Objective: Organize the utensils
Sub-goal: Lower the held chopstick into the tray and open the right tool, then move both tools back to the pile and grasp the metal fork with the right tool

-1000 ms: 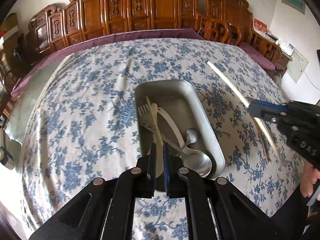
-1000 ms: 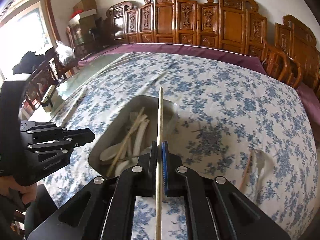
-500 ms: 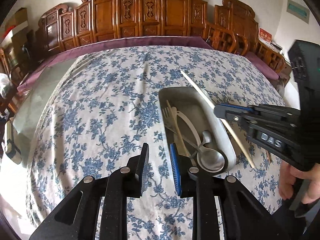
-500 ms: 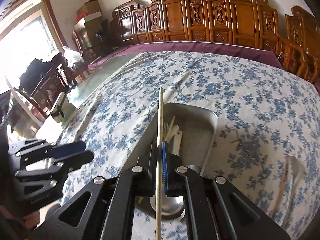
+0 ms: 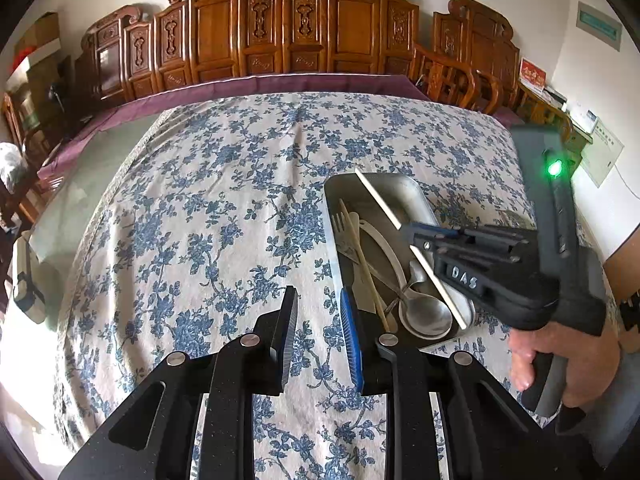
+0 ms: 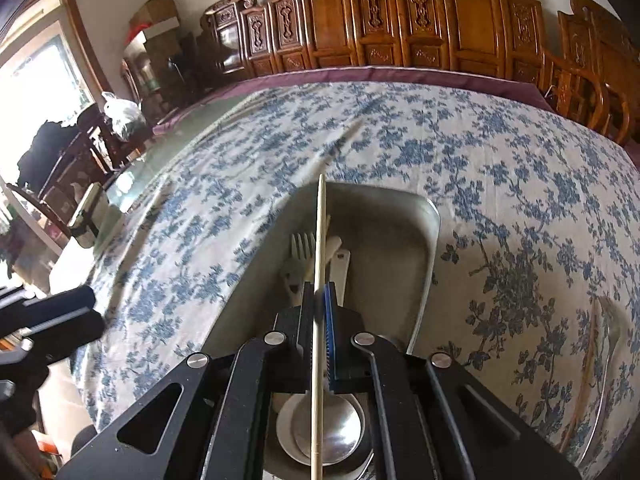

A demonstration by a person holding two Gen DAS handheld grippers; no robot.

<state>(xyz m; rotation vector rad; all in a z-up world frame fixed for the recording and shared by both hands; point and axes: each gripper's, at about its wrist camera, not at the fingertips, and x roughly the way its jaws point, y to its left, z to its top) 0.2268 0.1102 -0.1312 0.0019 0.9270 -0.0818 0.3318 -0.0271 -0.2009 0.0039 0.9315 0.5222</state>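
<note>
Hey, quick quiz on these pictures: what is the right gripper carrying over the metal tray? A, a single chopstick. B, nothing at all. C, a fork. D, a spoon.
A: the right gripper is shut on a pale chopstick that runs between its fingers, above the metal tray, where the fork and spoon already lie.

R tongs (image 5: 416,236) w/ chopstick (image 5: 378,200) over tray (image 5: 420,196)
</note>
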